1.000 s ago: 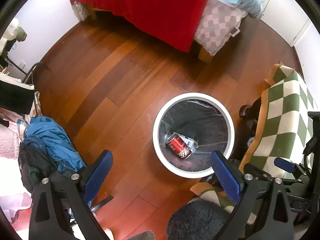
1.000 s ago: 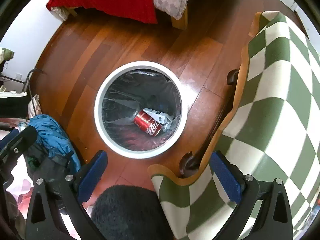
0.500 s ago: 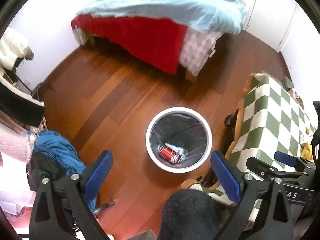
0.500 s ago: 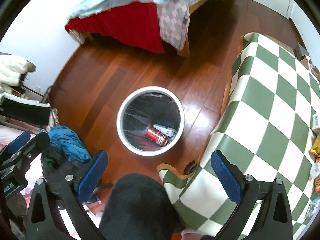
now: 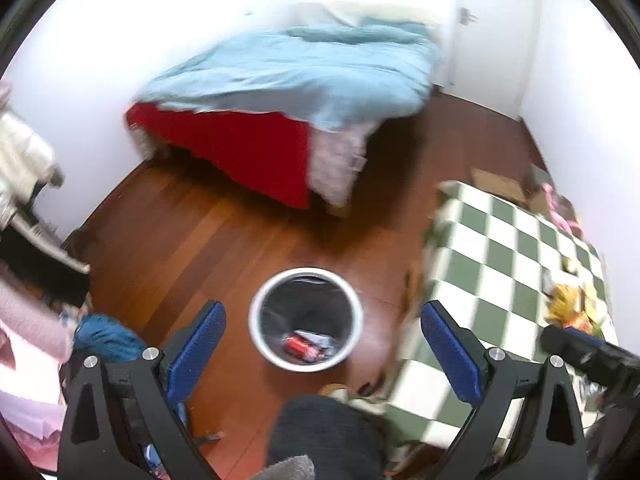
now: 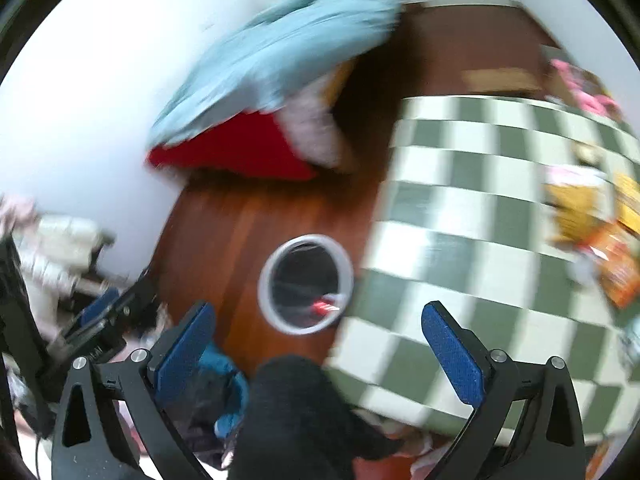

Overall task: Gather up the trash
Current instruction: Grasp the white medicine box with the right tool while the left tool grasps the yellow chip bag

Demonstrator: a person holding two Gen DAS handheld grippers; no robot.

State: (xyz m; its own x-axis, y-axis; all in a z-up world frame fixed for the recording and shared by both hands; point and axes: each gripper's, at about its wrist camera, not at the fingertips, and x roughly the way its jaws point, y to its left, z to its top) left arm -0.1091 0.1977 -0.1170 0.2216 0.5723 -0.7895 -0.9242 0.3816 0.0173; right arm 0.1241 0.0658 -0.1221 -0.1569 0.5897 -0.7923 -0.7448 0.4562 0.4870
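Bin (image 5: 306, 319) looks smaller in the left view than a moment ago, so the left hand-held gripper (image 5: 320, 340) has gone up and away from it. Its blue fingers (image 5: 198, 340) are wide apart and hold nothing. A red can (image 5: 298, 346) and some white paper lie at the bottom of the bin.

Right view next: the right hand-held gripper (image 6: 316, 342) has swung toward the checkered worktop (image 6: 472, 216). It is wide apart and empty too. Orange and yellow wrappers (image 6: 600, 232) lie on the worktop, far from the bin (image 6: 306, 284). I think those get picked up next.
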